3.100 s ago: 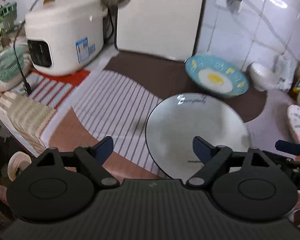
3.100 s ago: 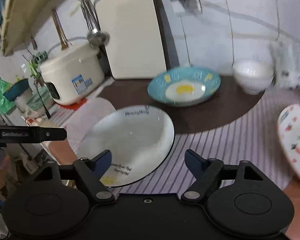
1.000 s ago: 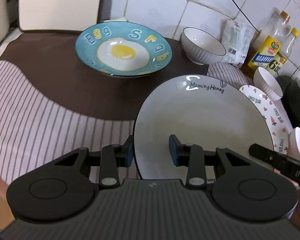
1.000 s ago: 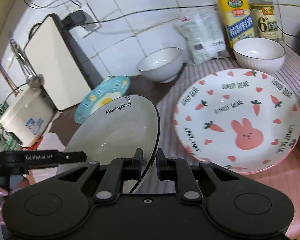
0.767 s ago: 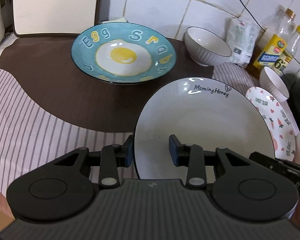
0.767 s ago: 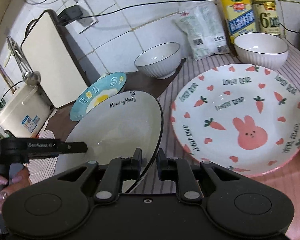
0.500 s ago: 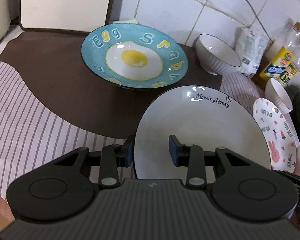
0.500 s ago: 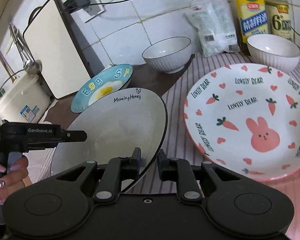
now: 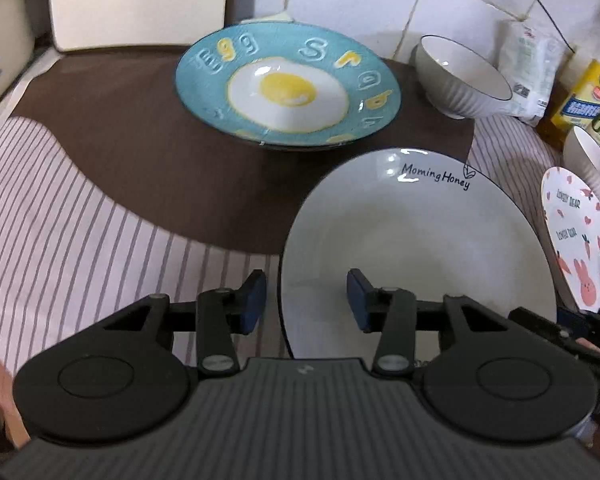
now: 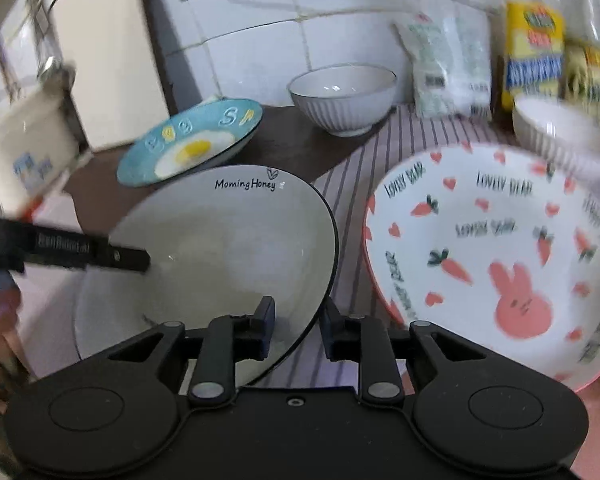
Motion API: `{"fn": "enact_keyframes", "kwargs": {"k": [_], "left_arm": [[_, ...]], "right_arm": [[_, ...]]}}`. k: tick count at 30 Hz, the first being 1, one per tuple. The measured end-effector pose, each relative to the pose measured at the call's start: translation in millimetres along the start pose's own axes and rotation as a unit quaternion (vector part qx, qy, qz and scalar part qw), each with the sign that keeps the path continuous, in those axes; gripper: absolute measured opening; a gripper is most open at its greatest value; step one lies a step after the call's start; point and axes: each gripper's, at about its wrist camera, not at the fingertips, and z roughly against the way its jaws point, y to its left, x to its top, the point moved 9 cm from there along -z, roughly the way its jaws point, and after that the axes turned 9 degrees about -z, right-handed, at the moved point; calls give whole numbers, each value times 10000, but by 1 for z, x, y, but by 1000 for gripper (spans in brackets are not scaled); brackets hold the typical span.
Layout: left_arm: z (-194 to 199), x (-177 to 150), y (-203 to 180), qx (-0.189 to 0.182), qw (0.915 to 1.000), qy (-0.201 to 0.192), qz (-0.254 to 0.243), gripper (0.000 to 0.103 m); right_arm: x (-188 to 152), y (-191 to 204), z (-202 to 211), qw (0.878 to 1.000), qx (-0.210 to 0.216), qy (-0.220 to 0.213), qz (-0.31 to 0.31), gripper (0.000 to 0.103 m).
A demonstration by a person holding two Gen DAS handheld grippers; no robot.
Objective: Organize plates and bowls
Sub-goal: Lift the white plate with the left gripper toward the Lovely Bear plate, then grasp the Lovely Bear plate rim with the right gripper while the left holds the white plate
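Teal first, far left on the desk (image 9: 100, 208): the egg plate (image 9: 288, 90), raised letters reading "Egg" and more I can't make out, sitting on the brown patch of cloth. Just right of it, the white plate (image 9: 412, 240), black-rimmed, with "Morning Honey" written near its far edge. The left claw (image 9: 306, 300) is released, fingers straddling the near-left rim without touching it. The right claw (image 10: 298, 324) also straddles the rim, on the other side, gap narrow; grip or not, I cannot tell. Right again, the rabbit plate (image 10: 500, 248), "LOVELY BEAR" repeated among carrots. A ribbed bowl (image 10: 342, 94) sits behind, by the wall.
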Motion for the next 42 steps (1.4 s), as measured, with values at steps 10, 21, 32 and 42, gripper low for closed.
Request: {"fn": "enact_keyframes", "kwargs": {"k": [10,21,32,42], "left_arm": [[50,-8,-8,137,9997,-179,-16,54],[85,26,-71,-816,9939,-620,-411,59],[59,39,-191,-1218,9399,-1010,-3026,63],[-24,68,-206,-1467,9511,-166,-2714,63]], "right_arm": [[-6,-23,78,9965,44,-704,-460,58],[-13,-84,108,9799,-350,-1346,-1430,66],[-33,-125,81,9644,-613,-1246,-2250,66],[-37,-132,63,9314,-555,-1895,-3059,66]]}}
